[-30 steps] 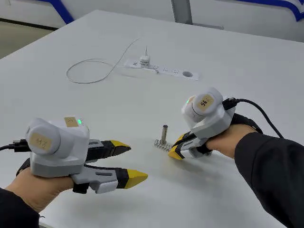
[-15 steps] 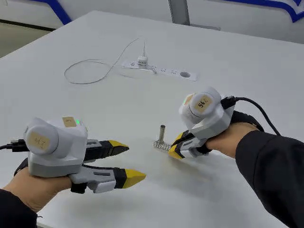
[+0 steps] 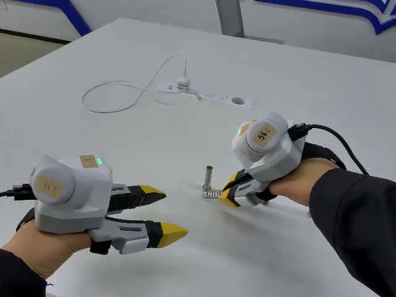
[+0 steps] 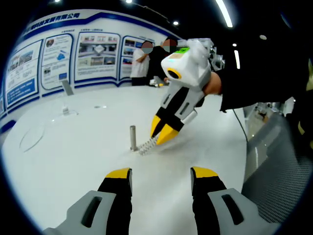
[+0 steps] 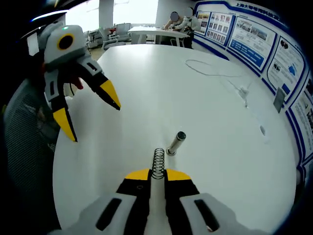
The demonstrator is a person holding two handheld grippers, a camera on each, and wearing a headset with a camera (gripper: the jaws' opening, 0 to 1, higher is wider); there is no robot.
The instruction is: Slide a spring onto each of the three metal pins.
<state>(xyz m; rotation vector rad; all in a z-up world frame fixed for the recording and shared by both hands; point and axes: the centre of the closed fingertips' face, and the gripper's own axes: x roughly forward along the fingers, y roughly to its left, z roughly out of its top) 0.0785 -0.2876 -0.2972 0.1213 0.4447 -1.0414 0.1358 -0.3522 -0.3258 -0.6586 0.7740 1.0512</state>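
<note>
One metal pin (image 3: 208, 177) stands upright on the white table (image 3: 185, 130); I also see the pin (image 4: 132, 137) in the left gripper view and the pin (image 5: 176, 142) in the right one. My right gripper (image 3: 228, 193) is shut on a small coil spring (image 3: 211, 193), held low just right of the pin's base. The spring (image 5: 157, 163) sticks out from the yellow tips toward the pin, its free end close to the pin. My left gripper (image 3: 159, 215) hovers open and empty at the near left.
A white power strip (image 3: 207, 96) with a plugged adapter and a looping white cable (image 3: 117, 93) lies at the far middle of the table. The right gripper's black cable (image 3: 337, 145) trails to the right. People stand by wall posters in the background.
The head camera has shifted a little. The right gripper with the spring has stayed beside the pin, and the left gripper has barely moved.
</note>
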